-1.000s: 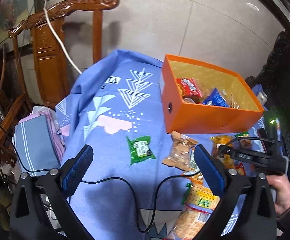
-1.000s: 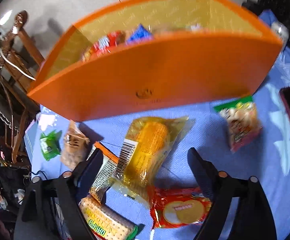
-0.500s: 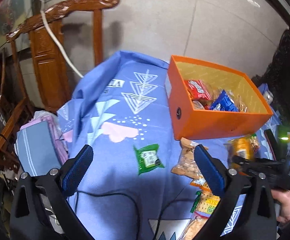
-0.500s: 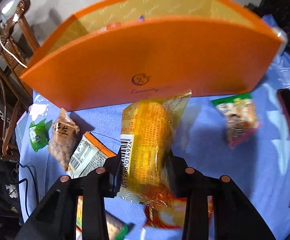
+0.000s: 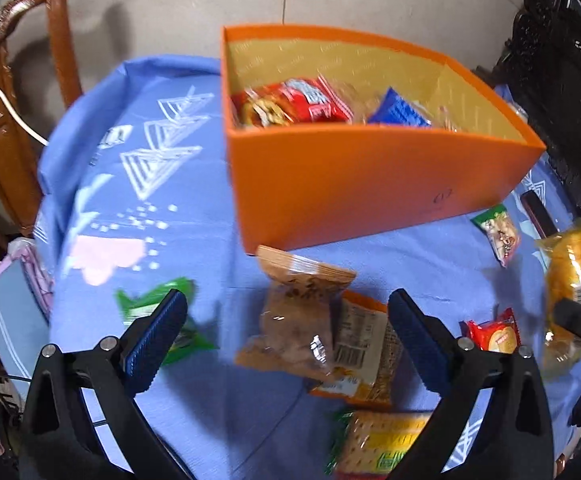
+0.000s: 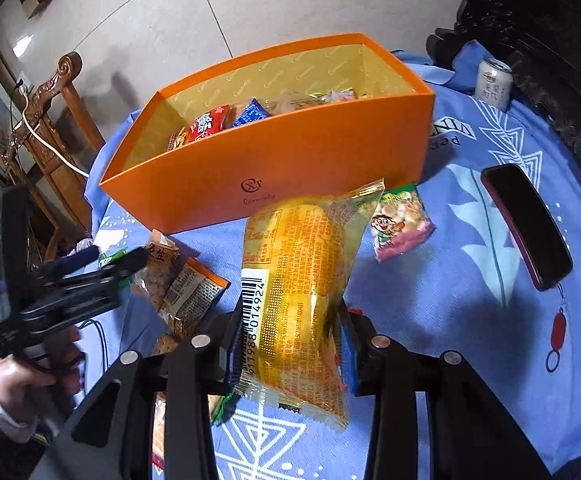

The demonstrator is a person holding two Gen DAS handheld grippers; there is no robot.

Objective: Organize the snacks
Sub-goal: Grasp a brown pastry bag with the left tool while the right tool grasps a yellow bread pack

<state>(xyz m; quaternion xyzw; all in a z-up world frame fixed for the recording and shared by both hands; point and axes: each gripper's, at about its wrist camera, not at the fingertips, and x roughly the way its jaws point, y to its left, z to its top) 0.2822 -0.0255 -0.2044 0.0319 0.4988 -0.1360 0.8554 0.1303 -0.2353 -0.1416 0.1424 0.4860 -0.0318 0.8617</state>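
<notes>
My right gripper (image 6: 290, 344) is shut on a yellow cake packet (image 6: 298, 280) and holds it above the blue cloth, in front of the orange box (image 6: 290, 160). The packet also shows at the right edge of the left wrist view (image 5: 574, 276). My left gripper (image 5: 286, 336) is open and empty, hovering over a brown peanut packet (image 5: 298, 316) and an orange-edged packet (image 5: 366, 352). The orange box (image 5: 362, 192) holds red and blue snack packets. The left gripper appears in the right wrist view (image 6: 102, 268).
Loose snacks lie on the cloth: a green packet (image 5: 158, 320), a cracker pack (image 5: 382, 444), a red biscuit packet (image 5: 494, 332), a green-pink packet (image 6: 398, 224). A dark phone (image 6: 526, 224) and a can (image 6: 492, 82) sit right. A wooden chair (image 5: 18, 80) stands left.
My right gripper has closed on the yellow cake packet and lifted it off the cloth. My left gripper has moved forward and right, over the brown peanut packet.
</notes>
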